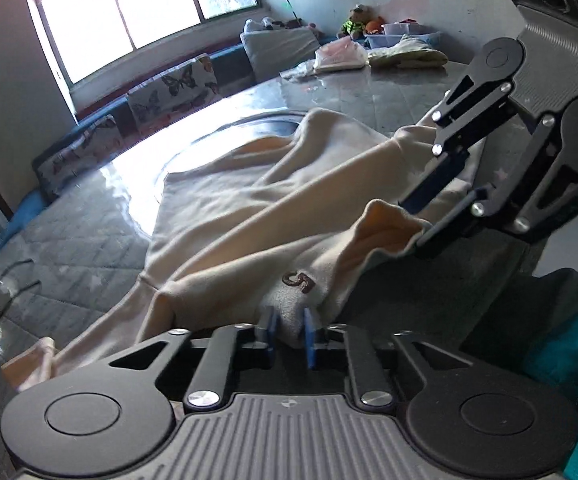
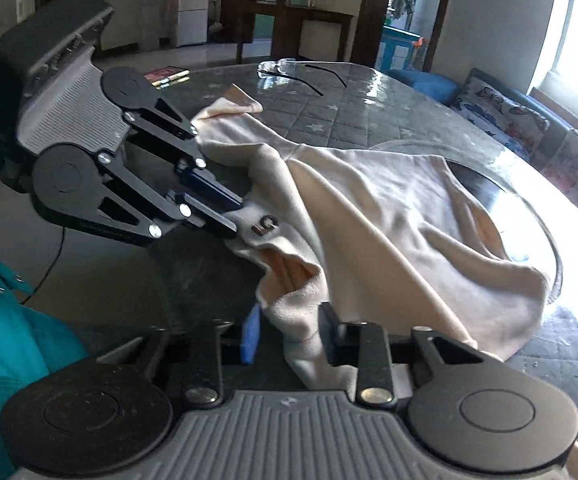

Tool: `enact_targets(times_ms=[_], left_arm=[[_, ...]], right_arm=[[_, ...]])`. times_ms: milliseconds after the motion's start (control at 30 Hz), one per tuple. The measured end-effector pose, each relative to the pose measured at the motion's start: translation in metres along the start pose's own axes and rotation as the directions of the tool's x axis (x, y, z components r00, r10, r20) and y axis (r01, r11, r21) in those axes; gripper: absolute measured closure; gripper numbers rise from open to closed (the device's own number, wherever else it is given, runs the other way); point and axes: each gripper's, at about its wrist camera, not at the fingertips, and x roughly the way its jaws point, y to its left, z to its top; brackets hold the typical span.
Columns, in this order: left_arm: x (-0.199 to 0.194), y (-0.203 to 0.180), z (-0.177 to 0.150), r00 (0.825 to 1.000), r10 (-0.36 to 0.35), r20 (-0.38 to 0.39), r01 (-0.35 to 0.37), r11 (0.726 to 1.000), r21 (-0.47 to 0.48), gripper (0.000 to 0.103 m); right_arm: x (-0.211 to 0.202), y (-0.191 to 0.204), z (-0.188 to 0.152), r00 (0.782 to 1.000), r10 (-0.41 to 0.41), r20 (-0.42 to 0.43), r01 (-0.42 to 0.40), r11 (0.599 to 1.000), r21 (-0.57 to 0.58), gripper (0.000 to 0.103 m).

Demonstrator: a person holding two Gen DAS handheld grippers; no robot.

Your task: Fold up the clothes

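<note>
Cream garment (image 1: 225, 216) lay rumpled across the table (image 1: 89, 248) near its front edge, left gripper (image 1: 287, 330) fingers clamped on its hem, right gripper (image 2: 289, 334) fingers clamped on a neighbouring fold

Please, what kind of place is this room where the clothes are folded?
Probably a family living or dining room in a home: a cushioned window bench, stuffed toys by the wall, and a white refrigerator beyond the glass-topped table that holds the cream garment.

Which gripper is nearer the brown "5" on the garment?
Left. The left gripper pinches the cloth right beside the "5"; the right gripper grips an edge farther along.
</note>
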Motion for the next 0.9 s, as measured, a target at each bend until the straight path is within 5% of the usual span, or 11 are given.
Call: enact_targets(times_ms=[100,300,500,600,767,900], left_arm=[[-0.006,0.003,0.002,1.000,0.011,0.017,-0.010,1.000,-0.020,0.097],[-0.038,0.002,-0.003,0.997,-0.036,0.064,0.037,0.999,-0.012,0.097],[-0.035,-0.007,-0.022,0.997,-0.076,-0.024,0.077,0.996,0.046,0.096],[-0.039,-0.003,-0.022,0.996,-0.087,-0.019,0.088,0.994,0.060,0.093],[-0.045,0.006,-0.001,0.997,-0.060,0.055,0.057,0.997,0.051,0.092],[-0.032,0.004,0.020,0.994,-0.060,0.090,0.058,0.998,0.026,0.092]], right_arm=[[-0.004,-0.002,0.000,1.000,-0.002,0.022,0.002,1.000,0.002,0.097],[-0.030,0.013,-0.004,0.998,0.049,0.043,-0.046,0.995,-0.085,0.098],[-0.027,0.031,-0.014,0.984,0.171,-0.056,-0.177,0.976,-0.130,0.097],[-0.033,0.024,-0.012,0.980,0.195,-0.037,-0.197,0.976,-0.090,0.095],[-0.041,-0.004,-0.002,0.996,0.077,0.045,-0.079,0.996,0.030,0.087],[-0.028,-0.026,-0.007,0.999,-0.025,0.026,0.021,0.990,0.138,0.087]])
